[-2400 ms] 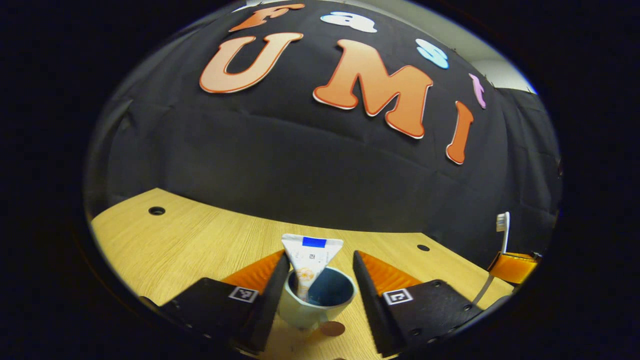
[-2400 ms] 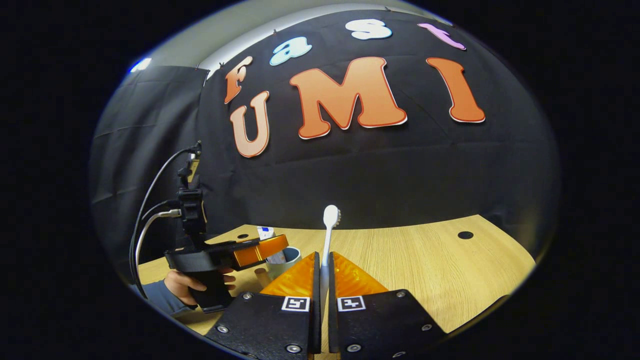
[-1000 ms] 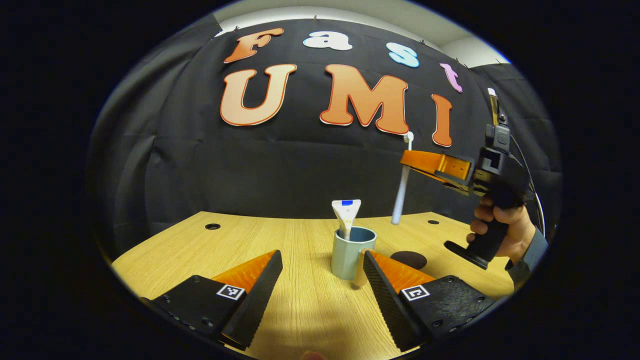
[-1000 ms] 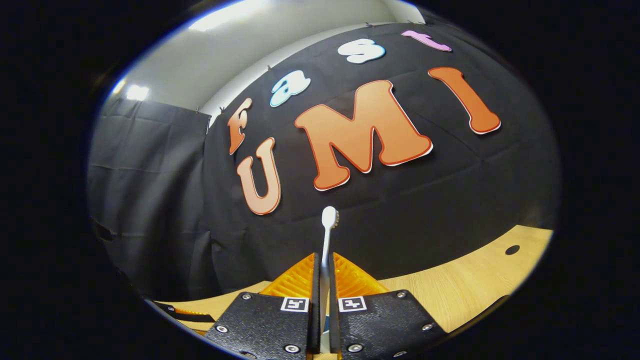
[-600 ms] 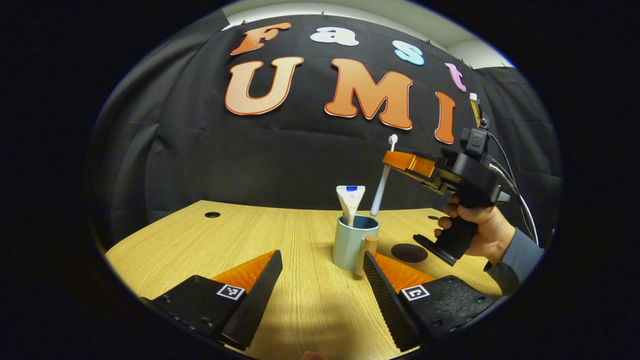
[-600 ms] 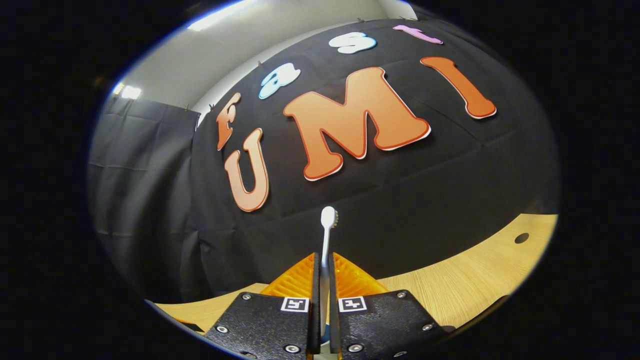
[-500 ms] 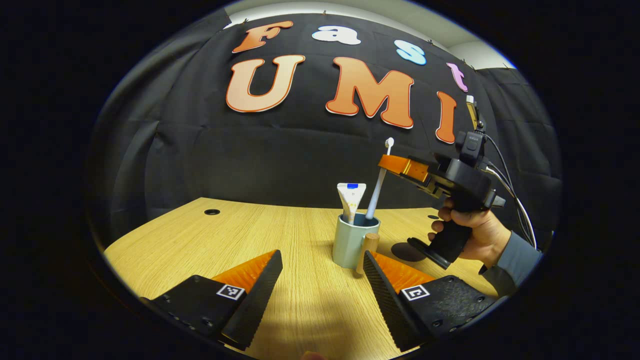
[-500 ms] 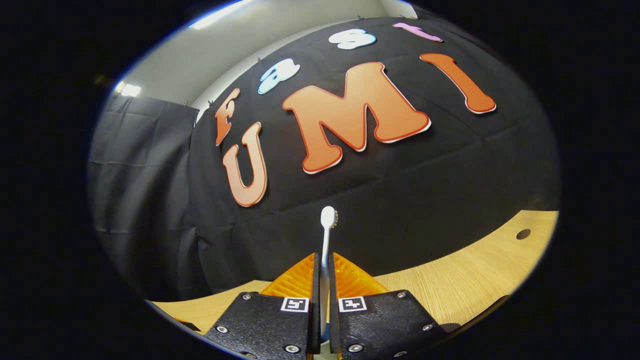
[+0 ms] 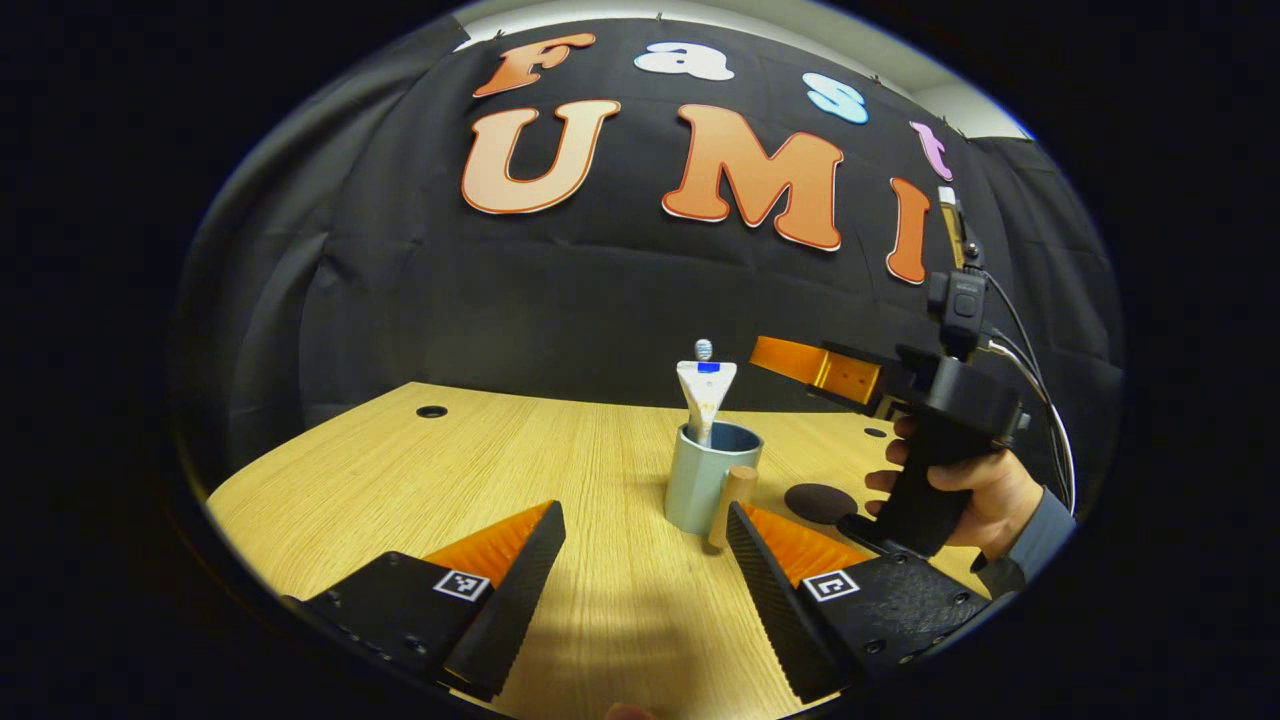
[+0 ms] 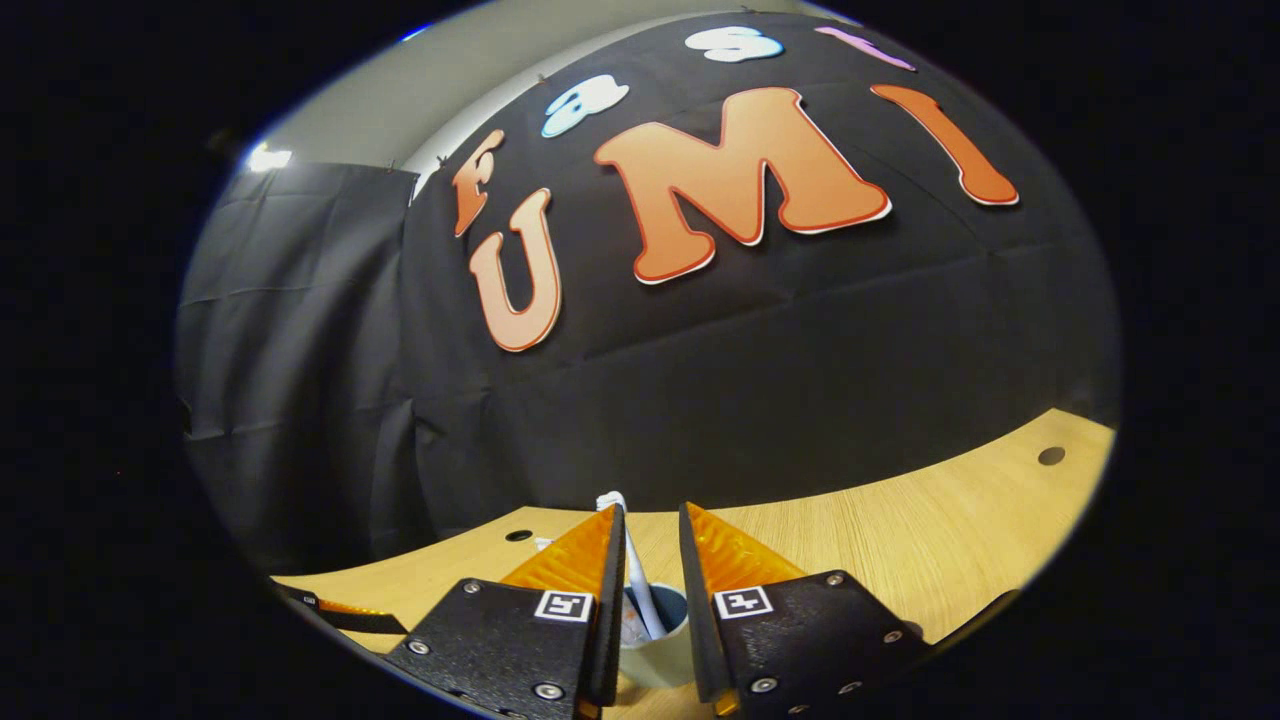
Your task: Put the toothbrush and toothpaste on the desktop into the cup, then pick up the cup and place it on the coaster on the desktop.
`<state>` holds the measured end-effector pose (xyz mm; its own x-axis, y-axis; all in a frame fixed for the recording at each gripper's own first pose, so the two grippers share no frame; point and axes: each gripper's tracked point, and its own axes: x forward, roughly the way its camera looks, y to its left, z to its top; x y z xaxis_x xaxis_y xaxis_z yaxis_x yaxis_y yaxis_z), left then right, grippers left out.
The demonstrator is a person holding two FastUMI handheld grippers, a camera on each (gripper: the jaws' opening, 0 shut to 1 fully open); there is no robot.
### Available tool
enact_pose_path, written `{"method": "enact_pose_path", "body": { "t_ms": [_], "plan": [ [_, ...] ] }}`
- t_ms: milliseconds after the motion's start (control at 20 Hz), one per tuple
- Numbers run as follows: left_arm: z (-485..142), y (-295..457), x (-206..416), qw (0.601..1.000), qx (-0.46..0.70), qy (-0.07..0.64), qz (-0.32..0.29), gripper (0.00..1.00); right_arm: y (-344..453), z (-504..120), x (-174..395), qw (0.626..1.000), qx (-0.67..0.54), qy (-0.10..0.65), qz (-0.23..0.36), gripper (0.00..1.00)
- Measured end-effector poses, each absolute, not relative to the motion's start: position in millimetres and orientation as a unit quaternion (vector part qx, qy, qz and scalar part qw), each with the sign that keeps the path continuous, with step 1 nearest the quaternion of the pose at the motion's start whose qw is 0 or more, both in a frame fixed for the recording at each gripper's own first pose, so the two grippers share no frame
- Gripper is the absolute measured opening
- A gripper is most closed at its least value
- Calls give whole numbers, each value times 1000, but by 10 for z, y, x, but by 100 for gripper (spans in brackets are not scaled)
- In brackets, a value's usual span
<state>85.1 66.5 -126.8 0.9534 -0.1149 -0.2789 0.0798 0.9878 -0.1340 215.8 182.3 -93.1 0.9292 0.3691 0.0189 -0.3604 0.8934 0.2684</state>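
A grey-blue cup (image 9: 698, 482) with a wooden handle stands on the desk, just past my open left gripper (image 9: 645, 545), which holds nothing. The white toothpaste tube (image 9: 705, 393) stands in the cup, and the toothbrush (image 9: 703, 349) head peeks up behind it. In the right gripper view the toothbrush (image 10: 634, 578) leans inside the cup (image 10: 652, 648), between the parted fingers of my right gripper (image 10: 650, 512), which is open and above the cup. From the left gripper view, the right gripper (image 9: 772, 356) hovers just right of the cup's top. A dark round coaster (image 9: 818, 503) lies right of the cup.
A hand (image 9: 965, 492) in a grey sleeve holds the right gripper's black handle, with cables running up from it. The wooden desk (image 9: 400, 480) has small round holes (image 9: 432, 411) near its far edge. The black cloth wall rises close behind the desk.
The right gripper came down over the cup with the toothbrush, then opened and let it go; the toothbrush now sits low in the cup. The left gripper stayed open, back from the cup.
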Motion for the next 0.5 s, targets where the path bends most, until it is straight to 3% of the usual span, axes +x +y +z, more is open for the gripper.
{"method": "enact_pose_path", "body": {
  "t_ms": [100,250,350,500],
  "plan": [
    [-1160,605,888,986,-58,148,-52,98,1701,-838,1989,977,104,12,186,38],
    [-1051,546,943,984,-50,161,-61,97,1392,-738,1817,984,70,11,163,62],
    [-986,513,1019,981,-46,174,-66,97,1153,-645,1655,987,61,7,151,73],
    [-910,337,1158,973,-53,206,-85,97,773,-443,1415,991,48,-7,128,82]
  ]
}}
